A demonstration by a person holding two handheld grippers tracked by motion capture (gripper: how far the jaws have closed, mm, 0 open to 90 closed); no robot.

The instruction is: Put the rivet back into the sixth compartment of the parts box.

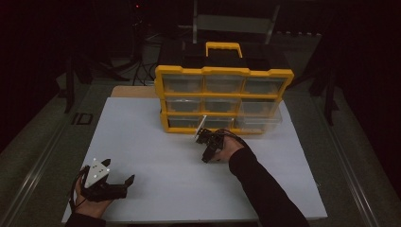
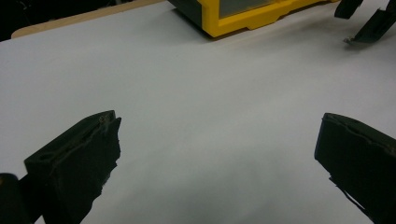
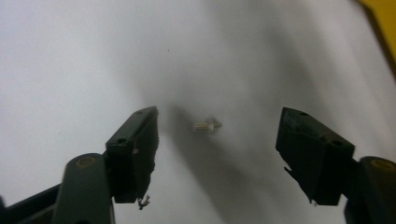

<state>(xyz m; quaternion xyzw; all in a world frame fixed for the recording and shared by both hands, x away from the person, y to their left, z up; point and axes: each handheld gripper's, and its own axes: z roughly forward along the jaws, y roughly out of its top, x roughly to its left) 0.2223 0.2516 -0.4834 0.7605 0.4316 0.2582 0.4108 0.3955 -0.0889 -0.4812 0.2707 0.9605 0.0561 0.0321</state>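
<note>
A small silver screw (image 3: 207, 125) lies on the white table top between the open jaws of my right gripper (image 3: 217, 128), touching neither. From above, that right gripper (image 1: 206, 153) points down at the table just in front of the yellow organiser (image 1: 222, 100). My left gripper (image 1: 119, 181) rests near the front left corner, jaws wide open and nothing between them; its own view has the gripper (image 2: 217, 140) over bare white surface. The right gripper's black jaws (image 2: 369, 21) appear far off there, beside the organiser's yellow base (image 2: 243, 18).
The organiser has clear drawers in three rows and a yellow handle (image 1: 223, 47) on top. The bottom right drawer (image 1: 257, 124) stands pulled out a little. The white board (image 1: 156, 156) lies on a darker bench, with a wooden strip (image 1: 132, 91) at the back left.
</note>
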